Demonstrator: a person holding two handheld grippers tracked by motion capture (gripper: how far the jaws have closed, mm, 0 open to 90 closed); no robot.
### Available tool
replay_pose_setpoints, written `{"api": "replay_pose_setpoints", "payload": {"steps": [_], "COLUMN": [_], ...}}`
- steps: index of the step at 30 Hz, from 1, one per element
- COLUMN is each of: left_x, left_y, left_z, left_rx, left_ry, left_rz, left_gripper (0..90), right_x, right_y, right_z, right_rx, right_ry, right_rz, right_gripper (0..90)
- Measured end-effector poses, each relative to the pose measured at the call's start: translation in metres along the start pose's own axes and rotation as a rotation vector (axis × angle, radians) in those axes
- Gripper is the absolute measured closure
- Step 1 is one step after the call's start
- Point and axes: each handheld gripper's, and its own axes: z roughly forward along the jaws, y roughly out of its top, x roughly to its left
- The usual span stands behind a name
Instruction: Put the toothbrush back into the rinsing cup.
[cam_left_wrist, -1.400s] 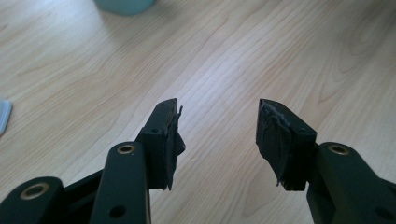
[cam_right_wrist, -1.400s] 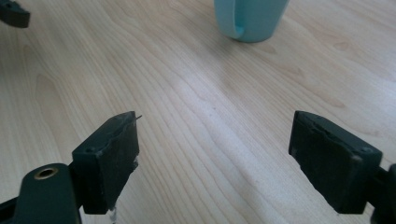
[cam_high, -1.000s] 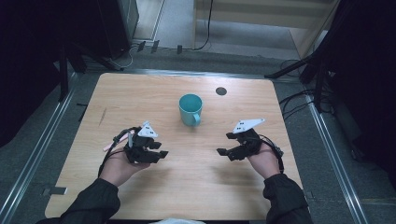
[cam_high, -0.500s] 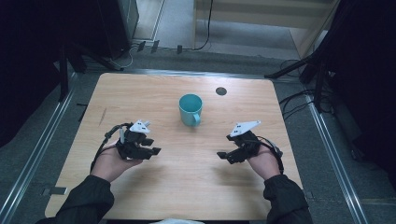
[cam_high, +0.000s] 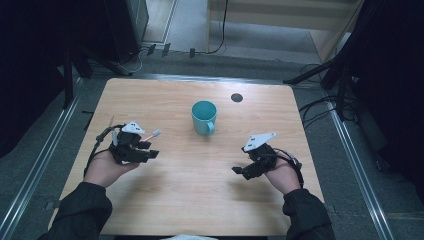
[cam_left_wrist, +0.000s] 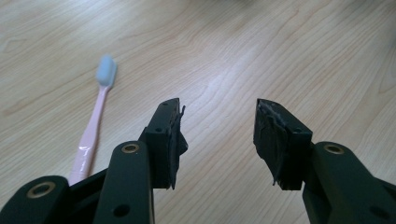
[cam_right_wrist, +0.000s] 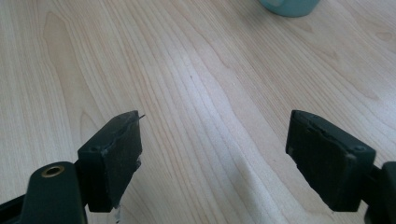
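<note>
Your left gripper (cam_high: 150, 150) is the one that matters here: the pink toothbrush (cam_left_wrist: 95, 116) lies flat on the wooden table (cam_high: 200, 200) just beside it, outside its jaws, not between them. In the left gripper view the brush sits to the left of the left pad (cam_left_wrist: 164, 140), its handle running roughly along the line the jaws point, bristle head at the far end. In the high view that head (cam_high: 156, 132) pokes out from under the gripper toward the teal mug (cam_high: 204, 116).

The left jaws have just been opening and now stand fairly wide with only bare wood between them. Your right gripper (cam_high: 239, 171) is spread wide too, empty, and well apart from the brush on the other side of the table, so the left hand is clearly the nearer one.

To take the brush you likely need to shift sideways across the handle so its long axis falls between the pads. There is open room all round; the mug stands well clear and the table's left edge is not close.
</note>
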Motion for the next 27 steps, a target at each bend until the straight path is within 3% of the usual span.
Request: {"api": "replay_pose_setpoints", "payload": {"steps": [12,14,19,24,27], "left_x": [0.024,0.028,0.033,0.043,0.047], "left_y": [-0.003,-0.003,-0.002,0.001,0.001], "left_z": [-0.01,-0.011,-0.013,-0.012,-0.011], "left_rx": [0.037,0.05,0.059,0.135,0.139], "left_ry": [0.025,0.007,0.006,0.032,0.02], "left_rz": [-0.037,-0.046,-0.066,-0.059,-0.066], "left_gripper": [50.0,49.7,49.2,50.0,50.1], "right_x": [0.002,0.002,0.003,0.003,0.004], "right_y": [-0.005,-0.006,-0.008,-0.011,-0.012], "right_z": [-0.001,-0.001,-0.002,-0.003,-0.004], "right_rx": [0.02,0.022,0.028,0.037,0.036], "right_ry": [-0.009,-0.009,-0.013,-0.019,-0.025], "right_rz": [-0.007,-0.007,-0.007,-0.01,-0.01], "right_gripper": [18.3,18.3,18.3,18.2,18.1]}}
